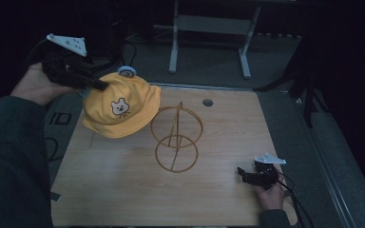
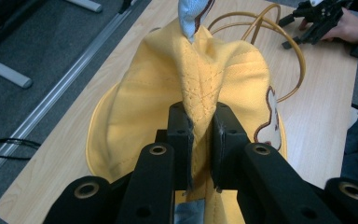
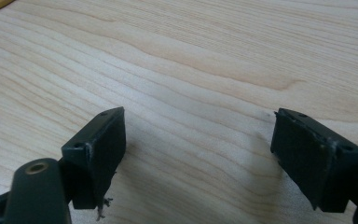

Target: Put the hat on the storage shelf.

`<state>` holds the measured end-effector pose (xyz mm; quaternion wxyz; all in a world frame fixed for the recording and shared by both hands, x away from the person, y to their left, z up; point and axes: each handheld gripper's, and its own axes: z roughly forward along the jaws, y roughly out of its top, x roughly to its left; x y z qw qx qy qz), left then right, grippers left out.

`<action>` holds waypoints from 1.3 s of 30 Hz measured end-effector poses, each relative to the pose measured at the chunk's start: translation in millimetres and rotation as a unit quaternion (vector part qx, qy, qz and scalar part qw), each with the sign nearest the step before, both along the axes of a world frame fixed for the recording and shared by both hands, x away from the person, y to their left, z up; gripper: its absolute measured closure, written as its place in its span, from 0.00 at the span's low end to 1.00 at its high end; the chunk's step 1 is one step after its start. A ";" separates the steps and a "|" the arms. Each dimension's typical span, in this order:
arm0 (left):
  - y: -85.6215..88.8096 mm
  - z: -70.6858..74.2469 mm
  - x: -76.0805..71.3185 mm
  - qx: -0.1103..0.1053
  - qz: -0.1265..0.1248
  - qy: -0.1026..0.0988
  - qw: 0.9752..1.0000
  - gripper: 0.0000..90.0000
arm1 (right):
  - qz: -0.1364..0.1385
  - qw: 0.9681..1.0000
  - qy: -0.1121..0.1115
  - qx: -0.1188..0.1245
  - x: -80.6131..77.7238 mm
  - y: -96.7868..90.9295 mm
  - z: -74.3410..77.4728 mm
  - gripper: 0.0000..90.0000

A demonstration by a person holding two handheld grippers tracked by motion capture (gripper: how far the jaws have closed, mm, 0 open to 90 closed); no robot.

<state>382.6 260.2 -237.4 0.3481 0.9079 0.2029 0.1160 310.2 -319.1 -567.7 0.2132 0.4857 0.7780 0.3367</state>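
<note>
A yellow child's hat point(image 1: 121, 104) with a bear patch and a blue ear hangs above the table's left part. My left gripper point(image 1: 100, 85) is shut on a fold of its cloth; in the left gripper view the pads point(image 2: 182, 135) pinch the yellow hat point(image 2: 168, 84) at its seam. A gold wire stand point(image 1: 177, 137) of rings stands upright on the table point(image 1: 123, 190) just right of the hat, and the wire stand point(image 2: 279, 37) shows behind the cloth. My right gripper point(image 1: 241, 173) rests at the table's right front, open, its jaws wide apart over bare wood point(image 3: 191, 84).
A round cable hole point(image 1: 207, 102) sits near the table's far edge. Beyond the table stand metal desk legs point(image 1: 173, 52) on grey floor. A cable point(image 1: 292, 194) trails from the right gripper. The person's left sleeve point(image 1: 9, 166) fills the lower left.
</note>
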 end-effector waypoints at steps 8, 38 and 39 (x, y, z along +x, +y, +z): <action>-16.1 11.0 -1.8 0.006 -0.019 -0.003 1.000 0.89 | 0.000 1.000 0.000 0.000 0.0 0.0 0.0 0.20; -102.4 23.5 15.4 0.019 -0.095 0.007 0.995 0.89 | 0.000 1.000 0.000 0.000 0.0 0.0 0.0 0.20; -105.9 22.1 16.3 0.020 -0.097 0.009 0.995 0.89 | 0.000 1.000 0.000 0.000 0.0 0.0 0.0 0.20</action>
